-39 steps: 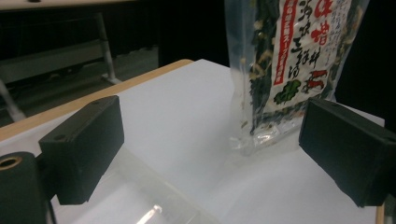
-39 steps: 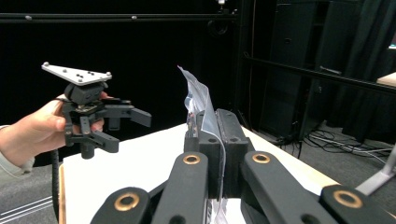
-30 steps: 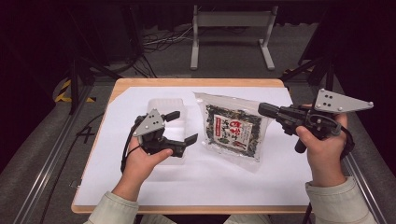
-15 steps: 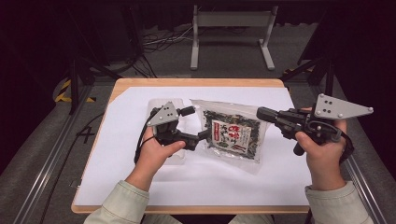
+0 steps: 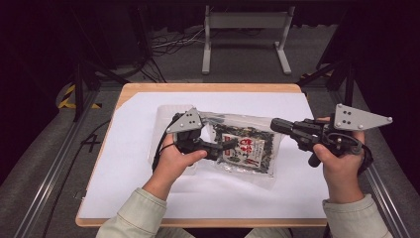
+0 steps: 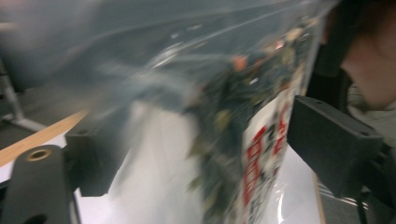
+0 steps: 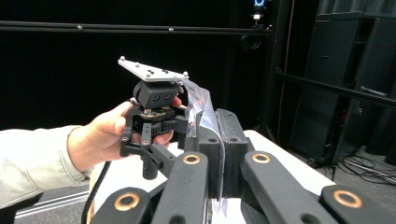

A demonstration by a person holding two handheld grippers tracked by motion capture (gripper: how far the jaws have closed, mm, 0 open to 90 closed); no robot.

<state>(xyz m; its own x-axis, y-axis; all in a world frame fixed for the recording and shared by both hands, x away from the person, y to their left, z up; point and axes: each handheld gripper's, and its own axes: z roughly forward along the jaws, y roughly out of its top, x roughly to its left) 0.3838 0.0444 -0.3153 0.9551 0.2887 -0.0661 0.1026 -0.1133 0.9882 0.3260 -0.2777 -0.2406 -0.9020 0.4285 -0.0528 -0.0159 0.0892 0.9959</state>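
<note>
The bag (image 5: 245, 148), clear plastic with dark dried leaves and a red-and-white label inside, sits near the middle of the white sheet (image 5: 129, 124) that covers the table (image 5: 148, 88). In the right gripper view a clear edge of the bag (image 7: 205, 121) stands upright between that gripper's two black jaws, which are pressed together on it, so the right gripper (image 5: 277, 125) pinches the bag's right edge. In the high view this gripper lies level and points left, held in the right hand (image 5: 339, 163) at the right side of the sheet.

The left gripper (image 5: 225, 145) comes in from the left over the bag's left part. In its own view the bag (image 6: 243, 140) passes between its jaws, one low on the left and one on the right; the jaws have just been closing, yet both pads stand apart from the plastic with gaps showing. The left hand (image 5: 173, 161) holds it near the person.
</note>
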